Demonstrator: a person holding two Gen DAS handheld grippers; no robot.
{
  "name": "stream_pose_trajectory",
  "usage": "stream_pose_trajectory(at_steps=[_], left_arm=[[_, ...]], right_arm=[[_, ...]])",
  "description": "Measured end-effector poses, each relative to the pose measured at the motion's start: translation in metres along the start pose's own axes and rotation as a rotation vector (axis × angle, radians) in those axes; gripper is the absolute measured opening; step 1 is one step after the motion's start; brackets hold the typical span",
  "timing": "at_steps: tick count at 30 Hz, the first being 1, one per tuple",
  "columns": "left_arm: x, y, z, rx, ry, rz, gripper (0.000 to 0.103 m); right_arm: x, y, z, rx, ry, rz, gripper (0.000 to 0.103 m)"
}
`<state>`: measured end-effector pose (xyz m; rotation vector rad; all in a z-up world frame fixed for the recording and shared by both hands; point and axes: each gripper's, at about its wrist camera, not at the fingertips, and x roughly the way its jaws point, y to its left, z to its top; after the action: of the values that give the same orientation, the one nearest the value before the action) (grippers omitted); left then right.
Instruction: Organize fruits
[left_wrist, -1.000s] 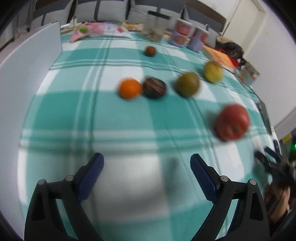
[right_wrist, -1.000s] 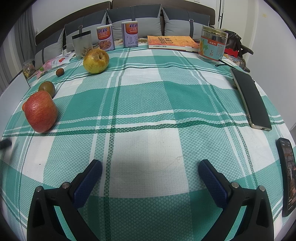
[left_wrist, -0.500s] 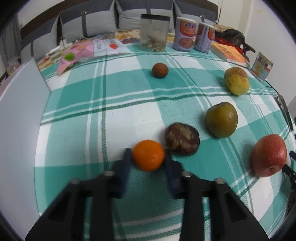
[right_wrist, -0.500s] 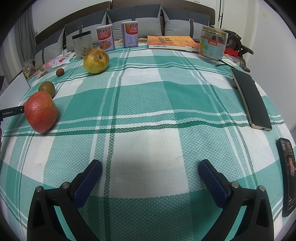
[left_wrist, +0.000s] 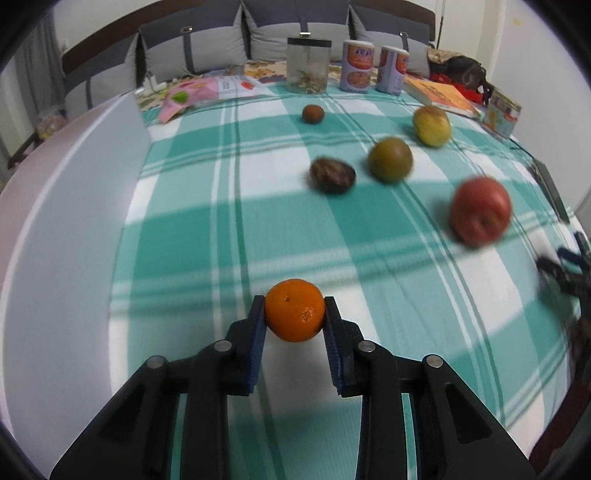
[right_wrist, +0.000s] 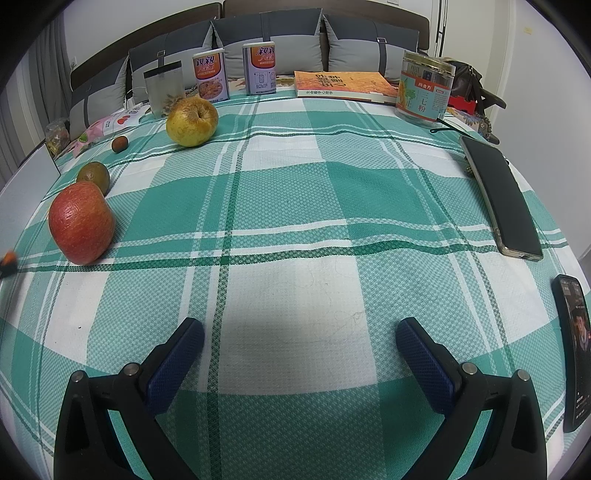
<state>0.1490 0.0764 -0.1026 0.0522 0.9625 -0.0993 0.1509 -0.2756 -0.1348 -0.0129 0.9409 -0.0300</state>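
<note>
Pickup step: left gripper clamps the orange; right gripper gapes empty. Next, carry it toward the tablecloth's left edge, I'd guess.

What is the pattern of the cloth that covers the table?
The woven tablecloth is a green and white plaid with thin dark green lines; the right wrist view shows it best.

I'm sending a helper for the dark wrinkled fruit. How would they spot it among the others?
On the green-and-white checked cloth, find the loose row of fruit. The dark wrinkled fruit lies just left of the olive-green fruit. It alone is brownish-purple and mottled; a smaller brown fruit sits farther back.
</note>
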Motion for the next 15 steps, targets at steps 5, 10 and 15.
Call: stream_pose_trajectory(at_steps=[5, 10, 15], left_arm=[[-0.007, -0.005, -0.029, -0.052, -0.016, 0.021, 0.034], [0.002, -0.001, -0.044, -0.126, -0.035, 0.073, 0.087], [0.003, 0.001, -0.048, -0.125, -0.056, 0.075, 0.092]], right_arm=[[0.0, 0.0, 0.0, 0.0, 0.0, 0.0, 0.103], [0.0, 0.0, 0.0, 0.0, 0.0, 0.001, 0.103], [0.0, 0.0, 0.0, 0.0, 0.0, 0.001, 0.103]])
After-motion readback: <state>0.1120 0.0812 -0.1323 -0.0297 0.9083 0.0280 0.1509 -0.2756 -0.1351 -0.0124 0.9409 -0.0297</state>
